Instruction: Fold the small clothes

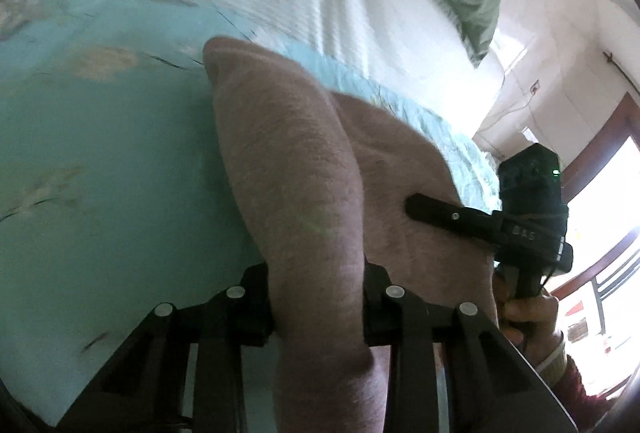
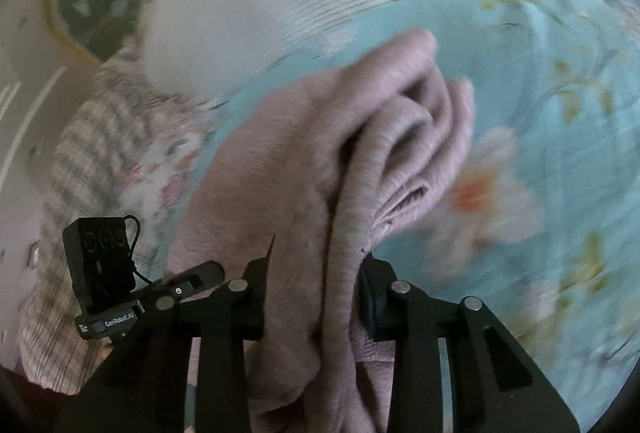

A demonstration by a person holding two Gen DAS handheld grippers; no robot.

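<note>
Gripping the pink knit garment (image 1: 304, 169) between its jaws, the left gripper (image 1: 318, 307) is holding one bunched edge above the blue floral bedspread (image 1: 100, 153). The right gripper (image 2: 314, 297) is likewise clamping a gathered fold of the same garment (image 2: 360, 137). Folding is looking barely begun: the cloth is hanging in loose, rumpled ridges, though motion blur is making its layers hard to judge. Laying it flat and creasing it is seemingly remaining.
</note>
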